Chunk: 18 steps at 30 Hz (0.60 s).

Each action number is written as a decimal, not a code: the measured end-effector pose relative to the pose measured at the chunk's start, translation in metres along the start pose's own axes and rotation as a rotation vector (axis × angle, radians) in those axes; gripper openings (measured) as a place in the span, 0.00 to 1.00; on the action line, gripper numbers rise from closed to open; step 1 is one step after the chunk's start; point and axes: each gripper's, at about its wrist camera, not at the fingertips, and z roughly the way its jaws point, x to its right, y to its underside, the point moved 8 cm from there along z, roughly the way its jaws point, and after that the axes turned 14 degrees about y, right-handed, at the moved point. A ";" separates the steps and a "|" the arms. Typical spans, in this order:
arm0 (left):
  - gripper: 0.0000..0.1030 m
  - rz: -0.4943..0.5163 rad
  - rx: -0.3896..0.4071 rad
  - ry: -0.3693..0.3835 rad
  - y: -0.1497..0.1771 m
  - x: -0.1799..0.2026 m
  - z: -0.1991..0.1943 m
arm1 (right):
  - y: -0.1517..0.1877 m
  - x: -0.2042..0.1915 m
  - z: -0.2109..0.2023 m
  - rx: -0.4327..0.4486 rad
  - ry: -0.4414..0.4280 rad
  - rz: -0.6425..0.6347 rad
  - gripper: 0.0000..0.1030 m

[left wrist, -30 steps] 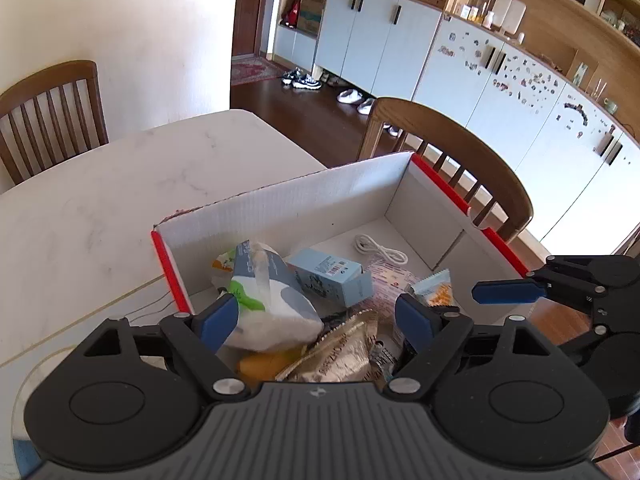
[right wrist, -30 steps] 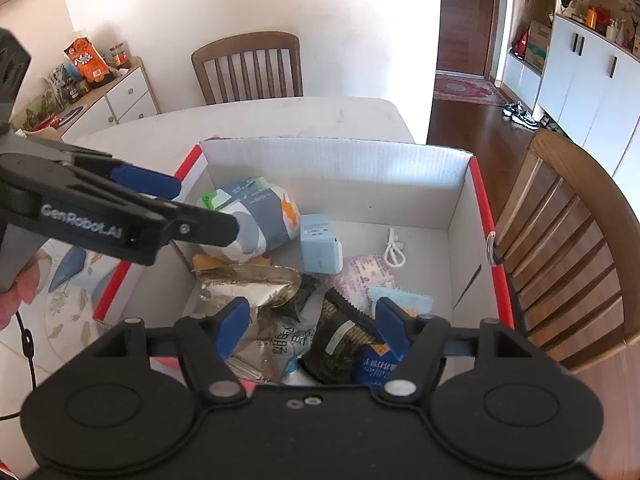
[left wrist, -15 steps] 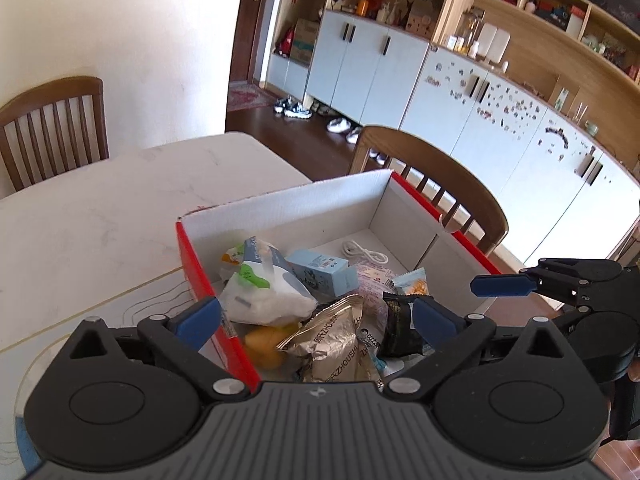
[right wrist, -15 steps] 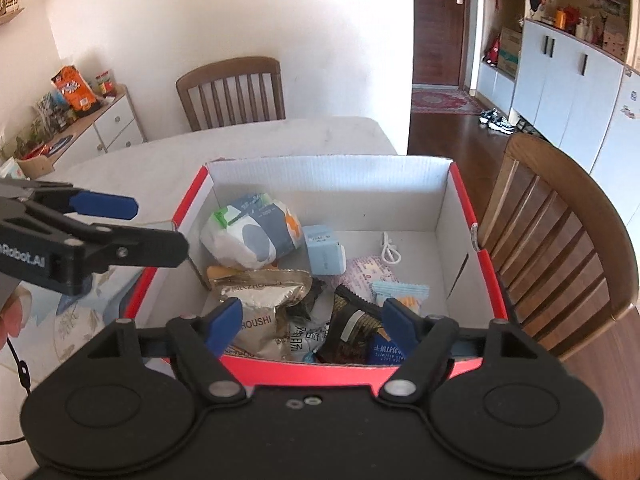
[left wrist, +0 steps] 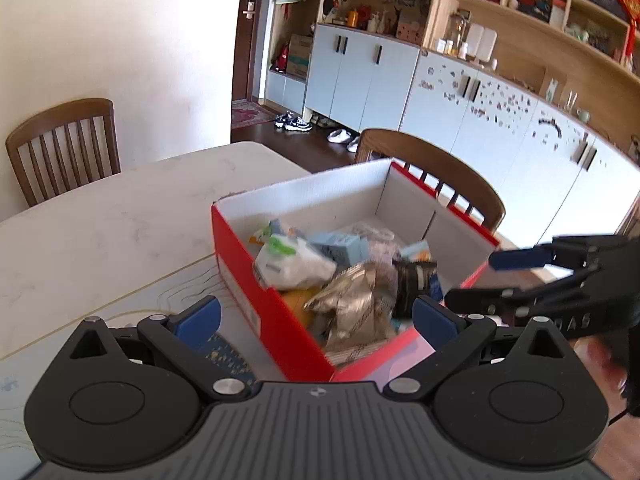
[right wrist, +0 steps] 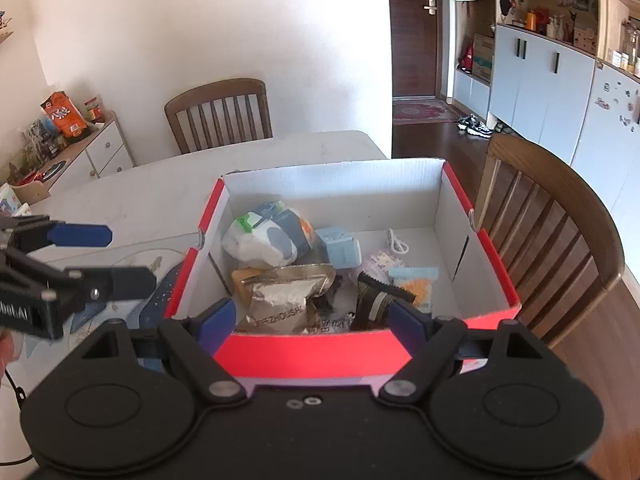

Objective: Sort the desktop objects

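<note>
Both my grippers, left (left wrist: 316, 316) and right (right wrist: 310, 314), hover empty with fingers wide before the red box (right wrist: 320, 354) on the tabletop (left wrist: 100, 232), right squarely facing it, nearer its packets (right wrist: 280, 292).

left claw (left wrist: 316, 316) spread, empty | right claw (right wrist: 310, 316) spread, empty

A white marble-look table (right wrist: 168, 184) fills the middle of the room. A wooden slat-back chair (right wrist: 219, 114) stands at its far side against the pale wall, and a second wooden chair (right wrist: 548, 216) sits close beside its right edge. Pale blue-grey cabinets (left wrist: 360, 76) line the far wall under open wooden shelves (left wrist: 532, 8). Shoes (left wrist: 294, 123) lie on the dark wood floor (right wrist: 452, 140) near a brown door (right wrist: 412, 28). A low white drawer unit (right wrist: 100, 152) carries an orange snack bag (right wrist: 64, 114).
</note>
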 end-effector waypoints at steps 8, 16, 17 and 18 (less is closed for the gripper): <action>1.00 0.021 0.008 -0.016 0.018 0.004 -0.015 | 0.011 -0.006 -0.016 0.026 0.029 0.040 0.81; 1.00 0.063 0.033 -0.026 0.027 0.015 -0.031 | 0.022 -0.009 -0.028 0.036 0.047 0.043 0.81; 1.00 0.062 0.033 -0.025 0.027 0.015 -0.033 | 0.023 -0.010 -0.030 0.037 0.048 0.046 0.81; 1.00 0.059 0.032 -0.023 0.028 0.015 -0.034 | 0.024 -0.009 -0.031 0.037 0.050 0.047 0.81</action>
